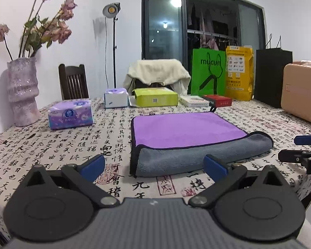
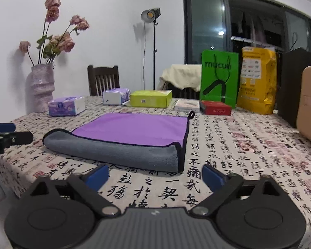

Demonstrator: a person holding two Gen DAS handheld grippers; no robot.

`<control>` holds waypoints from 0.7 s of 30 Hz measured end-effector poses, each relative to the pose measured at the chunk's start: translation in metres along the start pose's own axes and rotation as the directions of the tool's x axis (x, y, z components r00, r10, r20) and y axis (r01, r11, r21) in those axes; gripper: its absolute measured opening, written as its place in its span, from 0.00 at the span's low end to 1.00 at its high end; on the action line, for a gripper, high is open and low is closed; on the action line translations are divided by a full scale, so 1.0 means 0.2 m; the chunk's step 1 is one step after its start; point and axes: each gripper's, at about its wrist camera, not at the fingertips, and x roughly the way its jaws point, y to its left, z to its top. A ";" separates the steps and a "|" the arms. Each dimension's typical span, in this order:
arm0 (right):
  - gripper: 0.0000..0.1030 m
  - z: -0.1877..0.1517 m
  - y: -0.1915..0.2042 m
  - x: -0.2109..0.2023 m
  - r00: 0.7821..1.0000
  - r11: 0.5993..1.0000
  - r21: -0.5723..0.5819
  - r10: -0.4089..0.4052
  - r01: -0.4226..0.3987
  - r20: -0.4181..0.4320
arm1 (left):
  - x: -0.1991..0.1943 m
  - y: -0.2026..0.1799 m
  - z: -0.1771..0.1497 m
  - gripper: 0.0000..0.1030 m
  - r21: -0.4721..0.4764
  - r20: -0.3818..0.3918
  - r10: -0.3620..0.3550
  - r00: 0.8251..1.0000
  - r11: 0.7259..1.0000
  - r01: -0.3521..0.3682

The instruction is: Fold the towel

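A purple towel with a grey underside (image 1: 184, 132) lies on the calligraphy-print tablecloth (image 1: 51, 151), its near edge rolled over so a grey band faces me. It also shows in the right wrist view (image 2: 134, 130). My left gripper (image 1: 154, 165) is open and empty, a little short of the towel's near left corner. My right gripper (image 2: 155, 176) is open and empty, just short of the towel's near right corner. The right gripper also shows at the right edge of the left wrist view (image 1: 300, 149). The left gripper shows at the left edge of the right wrist view (image 2: 8, 134).
Two tissue packs (image 1: 71, 114), a green box (image 1: 155, 97), a white box and a red box (image 1: 217, 100) line the far side. A vase of flowers (image 1: 22, 91) stands far left. Bags (image 1: 208, 72) and a tan case (image 1: 302, 95) stand far right. Chairs stand behind.
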 end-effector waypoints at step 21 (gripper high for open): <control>0.35 0.17 -0.14 0.41 0.993 0.998 -0.026 0.057 -0.060 -0.105 | 0.45 0.12 0.11 0.48 -0.049 -0.224 -0.072 0.972 0.997 0.062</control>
